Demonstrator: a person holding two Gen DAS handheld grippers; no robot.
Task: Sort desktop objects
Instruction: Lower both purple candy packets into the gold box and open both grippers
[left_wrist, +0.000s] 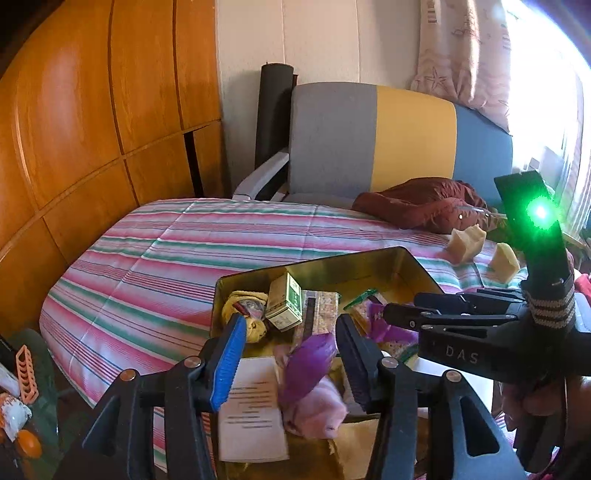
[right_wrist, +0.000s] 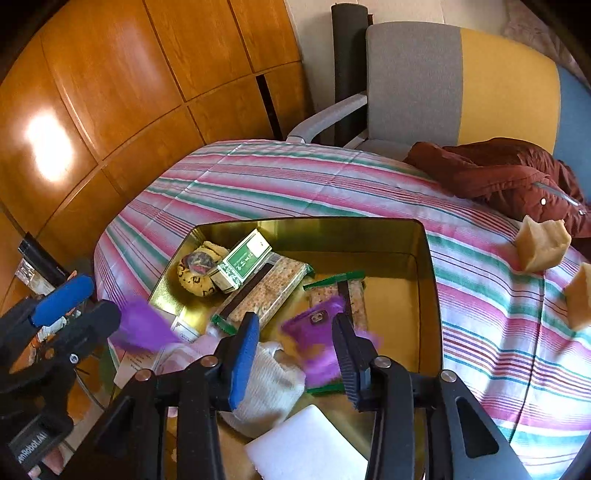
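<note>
The gold tin (right_wrist: 428, 280) sits on the striped cloth (right_wrist: 295, 184), and it is full of little things. On the left, the left gripper (left_wrist: 291, 354) has its fingers apart, with a purple thing (left_wrist: 308, 363) between them; I cannot tell if they touch it. Near the middle lie a yellow pouch (right_wrist: 195, 273), a green box (right_wrist: 242, 264) and snack packs (right_wrist: 266, 291). Further right, the right gripper (right_wrist: 295, 347) is also apart, over a purple phone (right_wrist: 314, 325). Far right, two tan blocks (right_wrist: 541, 243) wait outside the tin on the cloth. I think a good move is to close slowly on one thing only, lift it straight up, and not bump the other gripper, which is very near.
</note>
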